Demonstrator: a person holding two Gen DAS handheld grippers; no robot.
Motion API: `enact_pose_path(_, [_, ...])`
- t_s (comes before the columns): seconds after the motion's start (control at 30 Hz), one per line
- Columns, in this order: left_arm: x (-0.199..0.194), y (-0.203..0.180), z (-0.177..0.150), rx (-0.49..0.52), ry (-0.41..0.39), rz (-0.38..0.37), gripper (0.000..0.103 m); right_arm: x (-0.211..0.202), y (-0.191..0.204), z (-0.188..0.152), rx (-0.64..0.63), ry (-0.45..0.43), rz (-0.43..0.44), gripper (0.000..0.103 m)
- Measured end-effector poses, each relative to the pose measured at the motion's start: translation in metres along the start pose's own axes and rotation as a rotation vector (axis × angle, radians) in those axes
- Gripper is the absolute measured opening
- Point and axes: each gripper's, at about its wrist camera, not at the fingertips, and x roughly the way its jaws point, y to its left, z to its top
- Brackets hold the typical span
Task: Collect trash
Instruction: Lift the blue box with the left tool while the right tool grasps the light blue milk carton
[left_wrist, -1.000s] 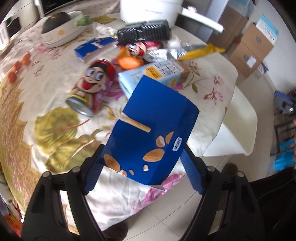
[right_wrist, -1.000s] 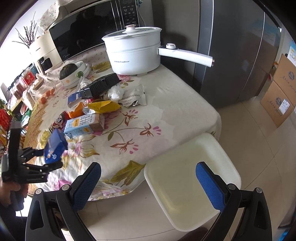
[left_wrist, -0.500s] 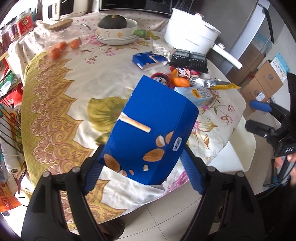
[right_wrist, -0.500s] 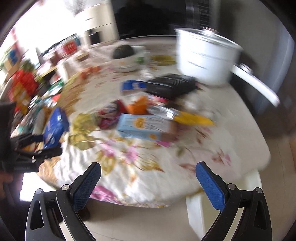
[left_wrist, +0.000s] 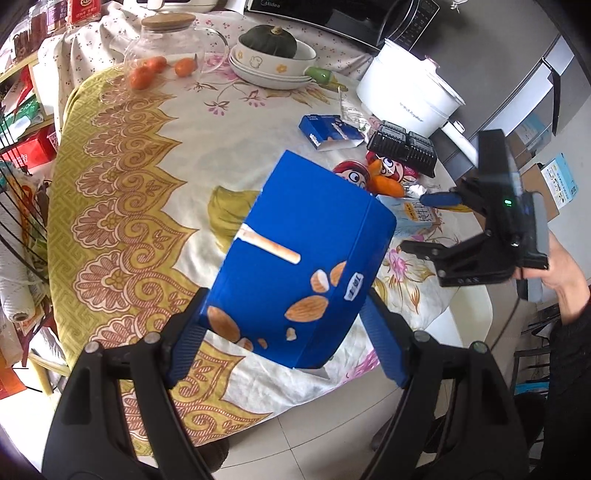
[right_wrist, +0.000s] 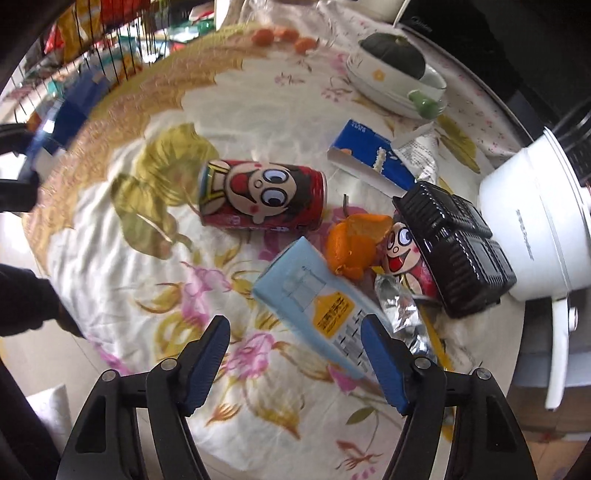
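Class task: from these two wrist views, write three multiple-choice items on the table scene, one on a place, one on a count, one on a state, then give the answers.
1. Where is the dark squash?
A in a white bowl
B on the floor
C inside the white pot

2. How many small orange fruits lie by the glass jug?
A one
B three
C six

3. What is the left gripper doing?
A hanging open
B gripping a blue box
C gripping a red can

Answers: A, the squash sits in the bowl; B, three show there; B, both fingers press the box.

Home kitchen: microwave (left_wrist: 354, 22), fridge (left_wrist: 532, 85), cooking pot (left_wrist: 410, 96), floral-clothed dining table (left_wrist: 122, 177).
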Motion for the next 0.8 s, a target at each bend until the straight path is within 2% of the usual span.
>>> enact_pose_path(0.1, [0.001,0.002,0.0,0.001,0.005,0.002,0.081,0.014,-0.004,0.007,-0.034,0.038,-0.011,0.074])
enact_pose_path(0.17, [0.002,0.005,0.001,-0.006,0.008,0.008,0.081,0.024,-0.002,0.012,-0.067,0.051,-0.048,0.074])
enact_pose_path(0.33, [0.001,0.011,0.003,-0.032,0.007,0.008,0.081,0.04,0.005,0.015,-0.062,0.057,-0.116,0.071])
enact_pose_path(0.37, [0.001,0.011,0.003,-0.031,0.007,0.009,0.081,0.04,0.007,0.015,-0.051,0.059,-0.109,0.071])
enact_pose_path(0.53, [0.002,0.01,-0.001,-0.017,0.013,0.014,0.081,0.027,0.015,0.017,0.034,0.083,0.05,0.071])
enact_pose_path(0.7, [-0.002,0.009,-0.002,-0.019,0.004,0.01,0.081,0.034,0.018,0.02,0.046,0.099,0.037,0.071])
enact_pose_path(0.8, [-0.005,0.009,-0.002,-0.021,-0.003,0.007,0.081,0.039,0.019,0.019,0.068,0.103,0.022,0.066])
